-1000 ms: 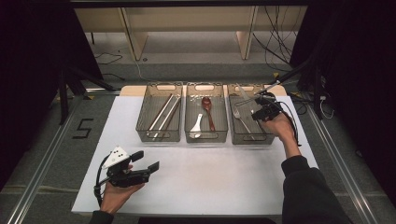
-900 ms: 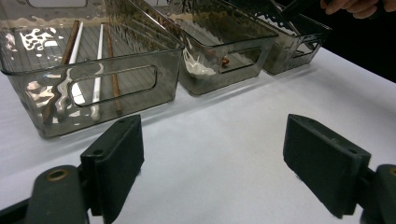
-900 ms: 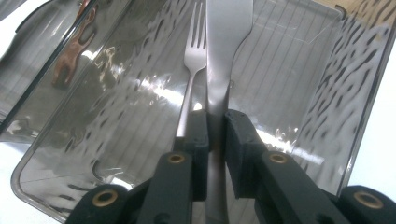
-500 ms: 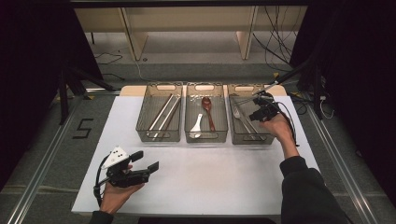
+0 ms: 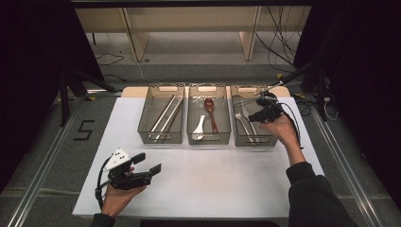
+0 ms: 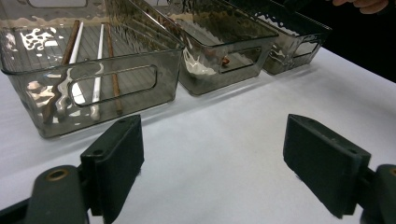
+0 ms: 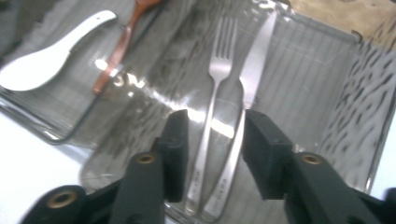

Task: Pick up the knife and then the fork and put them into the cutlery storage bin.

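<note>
My right gripper (image 5: 254, 115) hangs over the right-hand clear bin (image 5: 255, 142), pointing down into it. Its jaws have just been opening and stand apart (image 7: 215, 135). Between them, lower down, a steel fork (image 7: 219, 70) and a knife (image 7: 257, 56) lie side by side on the bin floor; the pads press on neither. My left gripper (image 5: 147, 163) rests in the hand at the front left of the white table, open with nothing between its jaws (image 6: 212, 158).
Three smoked clear bins stand in a row at the back. The left bin (image 5: 161, 138) holds chopsticks (image 6: 98, 70). The middle bin (image 5: 208, 139) holds a white spoon (image 7: 51, 56) and a brown wooden spoon (image 5: 210, 111). White table (image 5: 213, 179) lies in front.
The right hand has shifted slightly over the right bin, and its jaws look a little wider. The left hand and gripper have not moved.
</note>
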